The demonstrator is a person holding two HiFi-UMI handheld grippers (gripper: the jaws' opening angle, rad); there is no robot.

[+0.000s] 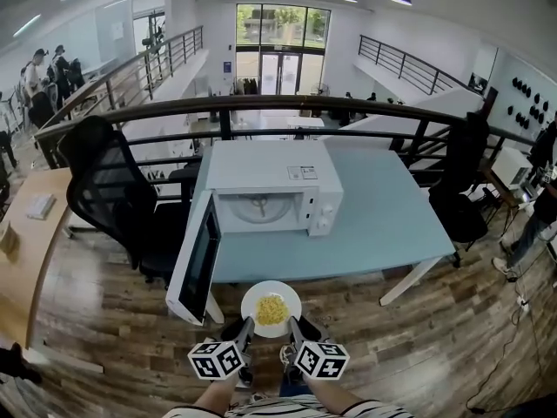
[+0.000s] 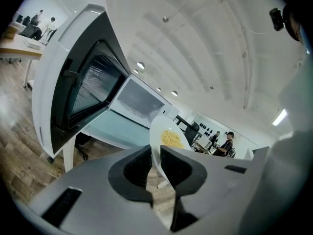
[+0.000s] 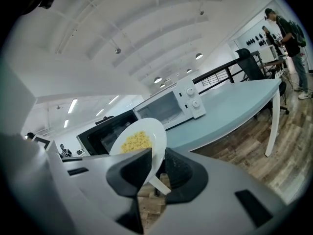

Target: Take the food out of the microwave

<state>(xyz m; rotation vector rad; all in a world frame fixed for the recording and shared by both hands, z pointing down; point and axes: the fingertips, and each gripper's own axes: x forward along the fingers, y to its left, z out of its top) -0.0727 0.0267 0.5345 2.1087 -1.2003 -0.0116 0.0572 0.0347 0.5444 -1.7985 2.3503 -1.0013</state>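
The food (image 1: pixel 271 309), a small yellow heap, lies in the middle of a white plate (image 1: pixel 253 296). The plate is held in the air over the wooden floor (image 1: pixel 418 338), just in front of the near edge of the pale blue counter (image 1: pixel 383 220).

Two tools carry it from the near side. The left tool (image 1: pixel 245 327) grips the plate's near-left rim and the right tool (image 1: pixel 297 326) its near-right rim. Each has its jaws narrow, pinching the thin edge between the pads, and both gripper views show the rim running between the jaws.

Beyond the plate the white microwave (image 1: pixel 261 177) stands on the counter. Its door (image 1: pixel 198 264) is swung wide open to the left, reaching out past the counter's edge. Inside the cavity the round turntable (image 1: pixel 258 207) shows.

Further out, a black office chair (image 1: pixel 104 190) stands to the left of the counter, and a dark railing (image 1: pixel 261 103) runs behind it.
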